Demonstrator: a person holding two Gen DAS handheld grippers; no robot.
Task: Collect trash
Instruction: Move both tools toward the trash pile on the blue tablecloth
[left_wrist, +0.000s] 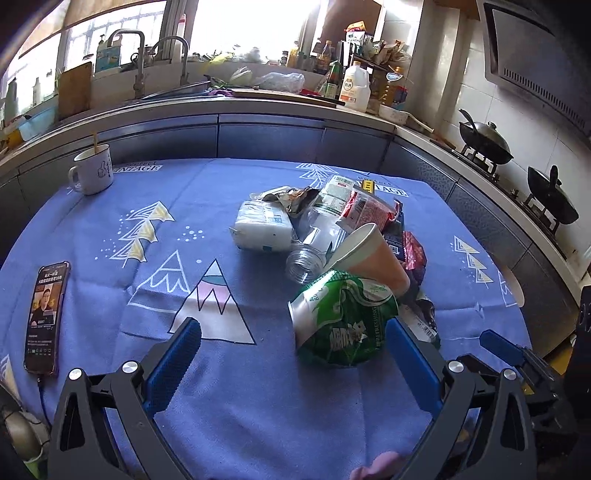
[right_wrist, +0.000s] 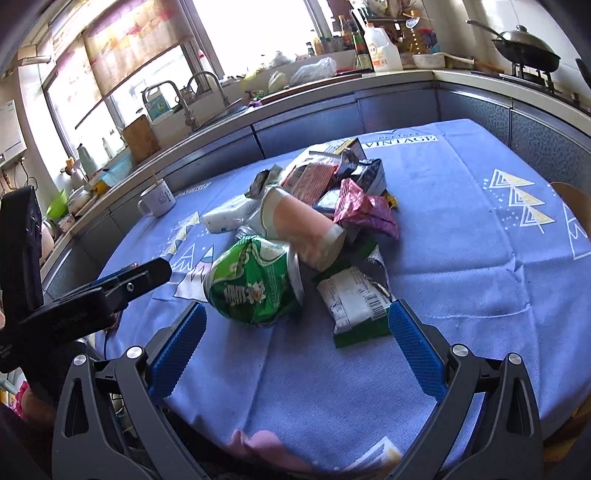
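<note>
Both the left gripper (left_wrist: 293, 363) and right gripper (right_wrist: 295, 341) hover spread wide and empty, facing the crushed green foil snack bag (right_wrist: 253, 282) heaped with wrappers mid-table (right_wrist: 461, 258), seemingly ready to gather it.

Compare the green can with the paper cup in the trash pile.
The green can is crushed and dented; the paper cup keeps its cone shape. The can is shiny green with white print; the cup is matte peach with pale bands. The can lies nearest the tools; the cup rests behind it, propped on the pile. Both lie on their sides, touching.
</note>
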